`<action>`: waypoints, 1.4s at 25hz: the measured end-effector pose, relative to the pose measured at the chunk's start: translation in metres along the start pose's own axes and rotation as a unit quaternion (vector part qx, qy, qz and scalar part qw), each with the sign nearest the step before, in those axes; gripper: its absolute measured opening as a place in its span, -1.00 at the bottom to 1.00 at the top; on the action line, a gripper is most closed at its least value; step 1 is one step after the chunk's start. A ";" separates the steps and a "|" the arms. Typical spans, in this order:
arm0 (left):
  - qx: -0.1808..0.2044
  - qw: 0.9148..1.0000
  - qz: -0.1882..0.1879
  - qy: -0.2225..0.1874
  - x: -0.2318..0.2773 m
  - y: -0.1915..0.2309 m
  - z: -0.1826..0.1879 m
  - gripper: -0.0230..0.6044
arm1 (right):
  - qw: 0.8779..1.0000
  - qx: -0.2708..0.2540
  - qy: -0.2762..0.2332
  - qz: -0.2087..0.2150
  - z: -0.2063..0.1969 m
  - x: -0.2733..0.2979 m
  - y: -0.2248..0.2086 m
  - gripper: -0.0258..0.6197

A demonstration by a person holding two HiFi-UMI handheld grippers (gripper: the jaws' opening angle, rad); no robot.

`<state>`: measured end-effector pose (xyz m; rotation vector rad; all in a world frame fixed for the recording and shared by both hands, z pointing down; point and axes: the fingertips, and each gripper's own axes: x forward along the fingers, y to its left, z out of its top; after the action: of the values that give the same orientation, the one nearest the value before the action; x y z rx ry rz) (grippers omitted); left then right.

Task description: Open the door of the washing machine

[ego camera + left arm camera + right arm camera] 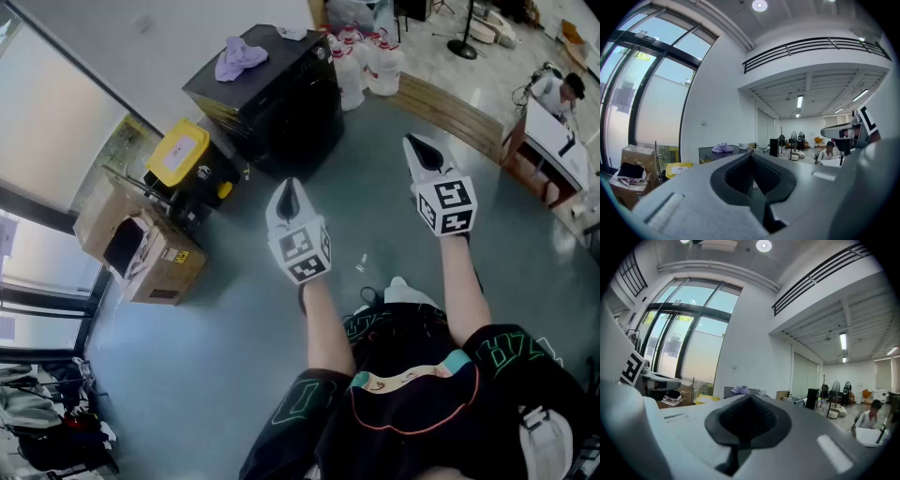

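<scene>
Nothing of the task is seen to be done. The black washing machine (272, 98) stands on the floor (225, 356) well ahead of the person, between a yellow-lidded box (178, 152) and a cluster of white jugs (368, 66), with a purple cloth (241, 56) lying on its top. Its dark front is turned toward the person; the door appears shut, though its handle cannot be made out.

The left tongs (289, 190) and the right tongs (421, 147) are held level in the air, well apart from the machine. Both are closed with nothing between them.

The whole job is judged to remain: the machine must be approached, the door's edge or handle caught, and the door swung out.
</scene>
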<state>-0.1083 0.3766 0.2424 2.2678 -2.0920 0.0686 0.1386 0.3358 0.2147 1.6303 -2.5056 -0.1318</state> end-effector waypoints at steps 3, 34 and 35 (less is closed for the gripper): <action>0.004 1.000 0.003 0.003 -0.005 0.001 0.000 -0.89 | 1.000 -0.002 0.000 0.010 0.003 0.000 0.008 -0.91; 0.000 0.997 -0.005 0.082 0.127 0.012 -0.062 -0.89 | 0.996 0.042 0.077 0.014 -0.078 0.119 -0.039 -0.91; 0.004 0.996 -0.005 0.087 0.139 0.009 -0.064 -0.89 | 0.996 0.047 0.079 0.016 -0.083 0.130 -0.045 -0.91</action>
<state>-0.1060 0.2424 0.3158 2.1879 -1.9967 0.2639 0.1415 0.1992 0.2993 1.5659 -2.4504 0.1177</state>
